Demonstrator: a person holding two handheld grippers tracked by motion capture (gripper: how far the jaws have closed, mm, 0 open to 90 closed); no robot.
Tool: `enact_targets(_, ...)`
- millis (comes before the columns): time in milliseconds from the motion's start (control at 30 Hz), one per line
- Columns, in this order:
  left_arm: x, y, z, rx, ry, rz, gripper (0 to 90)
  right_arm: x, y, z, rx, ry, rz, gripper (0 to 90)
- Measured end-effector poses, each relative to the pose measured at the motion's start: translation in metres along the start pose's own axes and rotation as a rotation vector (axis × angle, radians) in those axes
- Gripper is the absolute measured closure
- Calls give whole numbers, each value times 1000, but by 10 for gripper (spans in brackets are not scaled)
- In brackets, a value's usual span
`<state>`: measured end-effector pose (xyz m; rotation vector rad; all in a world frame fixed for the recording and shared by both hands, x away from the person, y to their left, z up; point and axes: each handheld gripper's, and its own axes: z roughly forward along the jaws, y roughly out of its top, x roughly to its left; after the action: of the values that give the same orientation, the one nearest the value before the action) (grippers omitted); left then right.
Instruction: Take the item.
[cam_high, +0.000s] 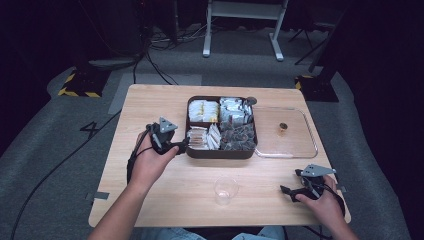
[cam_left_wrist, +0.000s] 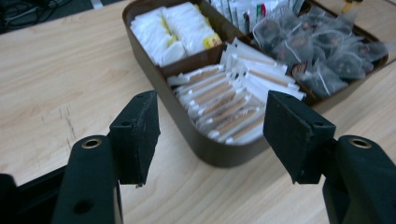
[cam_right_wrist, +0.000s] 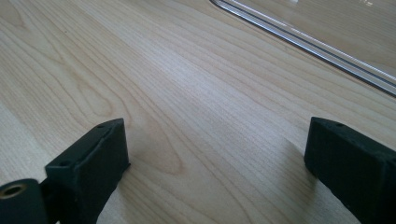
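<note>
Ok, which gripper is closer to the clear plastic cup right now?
Right, narrowly. The right gripper sits level with the clear plastic cup, off to its right; the left gripper is farther, up by the brown box.

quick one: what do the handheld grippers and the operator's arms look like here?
Both grippers, left gripper and right gripper, are black, each with two blocky flat-faced jaws, a round screw hole behind each jaw, a grey three-cornered plate on top and a trailing black cable. Forearms show no sleeves.

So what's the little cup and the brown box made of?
The cup looks like thin clear plastic: the table shows through it. The brown box seems smooth, slightly glossy plastic, though coated wood is possible. The table looks like pale wood or a wood-grain laminate.
</note>
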<state>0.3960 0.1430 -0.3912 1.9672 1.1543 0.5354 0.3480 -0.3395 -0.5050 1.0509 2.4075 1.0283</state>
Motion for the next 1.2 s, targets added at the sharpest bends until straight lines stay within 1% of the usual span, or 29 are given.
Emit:
enact_targets(67, 0, 9, 6, -2, -8, 10, 367, 0, 0, 0, -1, 0, -3, 71)
enact_targets(100, 0, 9, 6, -2, -8, 10, 367, 0, 0, 0, -1, 0, -3, 71)
enact_targets(200, 0, 20, 13, -2, -16, 21, 364, 0, 0, 0, -3, 3, -5, 75)
enact_targets(233, 0, 20, 13, -2, -16, 21, 364, 0, 0, 0, -3, 3, -5, 75)
enact_targets(367, 1, 29, 19, 0, -24, 32, 364, 0, 0, 0, -3, 4, -5, 76)
enact_targets(500, 1, 37, 26, 2, -29, 29, 364, 0, 0, 0, -3, 4, -5, 76)
enact_targets(533, 0, 39, 28, -3, -31, 21, 364, 0, 0, 0, -3, 4, -5, 76)
enact_targets(633, -2, 45, 36, 6, -25, 15, 364, 0, 0, 0, -3, 4, -5, 76)
enact_targets(900, -10, 66, 52, 14, -20, 23, 358, 0, 0, 0, -4, 4, -5, 76)
enact_targets(933, -11, 70, 57, 15, -18, 16, 358, 0, 0, 0, -4, 5, -5, 76)
enact_targets(967, -11, 70, 57, 15, -18, 16, 360, 0, 0, 0, -4, 5, -5, 76)
enact_targets(1000, -12, 73, 62, 19, -9, 9, 360, -1, 0, 0, -3, 4, -6, 76)
enact_targets(1067, -14, 76, 73, 40, 13, 25, 363, -1, 0, 0, -3, 5, -7, 76)
enact_targets(1100, -14, 77, 79, 50, 21, 25, 360, -1, 0, 0, -3, 5, -8, 76)
enact_targets(1167, -14, 79, 88, 61, 17, 1, 367, -1, 0, 0, -4, 6, -6, 76)
enact_targets(1200, -13, 81, 92, 65, 16, -2, 367, -1, 0, 0, -4, 6, -6, 76)
